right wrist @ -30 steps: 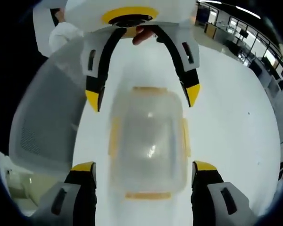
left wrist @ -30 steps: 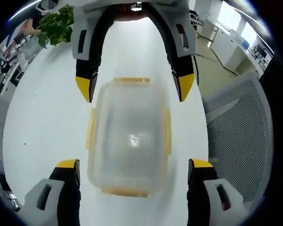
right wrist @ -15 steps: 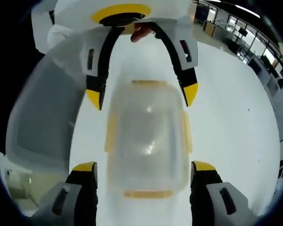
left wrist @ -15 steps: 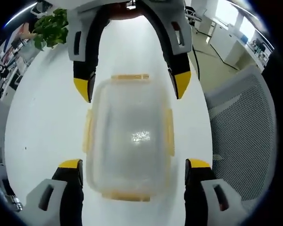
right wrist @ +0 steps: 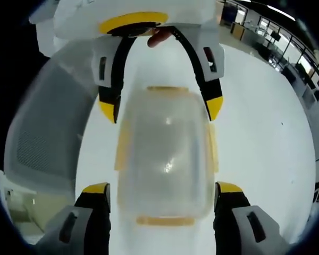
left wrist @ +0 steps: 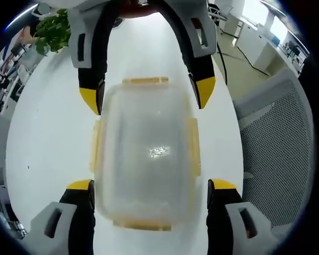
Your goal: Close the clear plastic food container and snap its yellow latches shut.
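Observation:
The clear plastic container (left wrist: 146, 154) lies on the white table (left wrist: 42, 138) with its lid on top. Yellow latches (left wrist: 95, 149) stick out along its sides and ends. My left gripper (left wrist: 151, 186) is open, its two yellow-tipped jaws standing either side of the container's near end. My right gripper (left wrist: 147, 94) comes in from the top of the left gripper view, open, straddling the far end. In the right gripper view the container (right wrist: 165, 154) sits between my open right gripper (right wrist: 162, 187) and the facing left gripper (right wrist: 160, 107). No jaw visibly touches a latch.
A grey mesh chair (left wrist: 276, 149) stands close to the table's edge, also seen in the right gripper view as the chair (right wrist: 42, 143). A green plant (left wrist: 53, 32) stands at the table's far side. A person's finger (right wrist: 159, 37) shows behind the left gripper.
Both views have drawn closer to the container, which now looks larger. The jaws of both grippers now reach further along its ends. The container has stayed in place.

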The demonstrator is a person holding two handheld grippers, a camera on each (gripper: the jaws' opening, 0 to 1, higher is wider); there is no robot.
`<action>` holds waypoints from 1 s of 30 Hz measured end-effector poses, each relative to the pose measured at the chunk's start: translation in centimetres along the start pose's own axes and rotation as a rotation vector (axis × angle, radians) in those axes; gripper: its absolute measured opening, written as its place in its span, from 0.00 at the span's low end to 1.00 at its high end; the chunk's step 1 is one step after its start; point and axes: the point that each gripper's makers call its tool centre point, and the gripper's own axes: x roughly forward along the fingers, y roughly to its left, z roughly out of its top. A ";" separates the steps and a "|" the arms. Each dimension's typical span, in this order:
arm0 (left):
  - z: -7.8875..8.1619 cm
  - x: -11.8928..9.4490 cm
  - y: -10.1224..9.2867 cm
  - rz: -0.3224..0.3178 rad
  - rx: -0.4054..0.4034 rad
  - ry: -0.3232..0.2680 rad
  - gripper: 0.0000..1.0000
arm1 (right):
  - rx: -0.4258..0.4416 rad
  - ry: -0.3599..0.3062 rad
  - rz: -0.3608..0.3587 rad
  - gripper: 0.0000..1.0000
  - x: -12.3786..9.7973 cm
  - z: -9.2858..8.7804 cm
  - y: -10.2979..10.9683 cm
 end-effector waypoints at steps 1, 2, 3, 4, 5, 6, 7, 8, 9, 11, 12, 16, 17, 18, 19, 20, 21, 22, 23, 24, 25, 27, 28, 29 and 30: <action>0.0 0.0 0.0 0.000 0.000 0.000 0.87 | 0.000 0.000 0.000 0.80 0.0 0.0 0.0; 0.0 0.0 0.0 0.001 0.001 0.001 0.87 | 0.003 0.001 -0.001 0.79 0.0 0.0 0.0; 0.0 0.1 0.0 0.002 0.003 0.003 0.87 | 0.005 0.000 -0.004 0.79 0.1 0.0 -0.1; -0.1 0.1 0.0 0.004 0.006 0.005 0.87 | 0.008 -0.002 -0.007 0.79 0.1 0.0 -0.1; -0.1 0.1 0.0 0.006 0.009 0.008 0.87 | 0.008 -0.003 -0.008 0.79 0.1 0.0 -0.1; -0.1 0.2 0.0 0.008 0.013 0.011 0.88 | 0.009 -0.003 -0.012 0.78 0.2 0.0 -0.2; -0.1 0.2 0.0 0.008 0.015 0.012 0.88 | 0.009 -0.002 -0.014 0.78 0.2 0.0 -0.2; -0.1 0.2 0.0 0.011 0.015 0.014 0.88 | 0.006 0.000 -0.017 0.78 0.2 0.0 -0.2; -0.1 0.3 0.1 0.011 0.016 0.015 0.88 | 0.004 0.002 -0.017 0.78 0.3 0.0 -0.2; -0.1 0.4 0.1 0.012 0.013 0.016 0.88 | -0.006 0.009 -0.019 0.78 0.3 -0.1 -0.2; -0.1 0.4 0.1 0.012 0.013 0.016 0.87 | -0.010 0.011 -0.019 0.78 0.3 -0.1 -0.2; 0.0 0.6 0.2 0.013 0.012 0.020 0.87 | -0.018 0.021 -0.020 0.78 0.5 -0.3 -0.3; 0.0 0.8 0.3 0.015 0.013 0.021 0.87 | -0.015 0.021 -0.020 0.78 0.5 -0.3 -0.3; -0.1 0.8 0.3 0.017 0.013 0.021 0.87 | -0.013 0.020 -0.020 0.78 0.6 -0.3 -0.4; -0.1 1.0 0.4 0.020 0.013 0.022 0.88 | -0.010 0.019 -0.020 0.78 0.6 -0.3 -0.4; -0.1 1.1 0.4 0.022 0.013 0.023 0.88 | -0.006 0.016 -0.020 0.78 0.7 -0.3 -0.4; -0.1 1.2 0.4 0.023 0.015 0.024 0.88 | -0.002 0.010 -0.020 0.78 0.7 -0.3 -0.5; -0.1 1.2 0.4 0.024 0.016 0.025 0.89 | 0.003 0.005 -0.022 0.78 0.7 -0.3 -0.4; -0.1 1.3 0.4 0.027 0.021 0.027 0.88 | 0.005 0.001 -0.025 0.78 0.7 -0.3 -0.4; -0.1 1.3 0.5 0.031 0.022 0.028 0.87 | 0.005 -0.002 -0.026 0.78 0.7 -0.3 -0.4; -0.1 1.3 0.7 0.041 0.023 0.030 0.85 | 0.006 -0.006 -0.026 0.78 0.6 -0.3 -0.4; 0.0 1.3 0.8 0.039 0.015 0.030 0.85 | 0.007 -0.016 -0.026 0.78 0.6 -0.3 -0.5; 0.0 1.4 0.7 0.038 0.015 0.034 0.85 | 0.009 -0.023 -0.024 0.78 0.6 -0.3 -0.4; 0.0 1.4 0.7 0.038 0.014 0.036 0.85 | 0.011 -0.026 -0.023 0.78 0.6 -0.3 -0.4; 0.0 1.4 0.7 0.039 0.014 0.038 0.85 | 0.010 -0.028 -0.022 0.78 0.7 -0.3 -0.5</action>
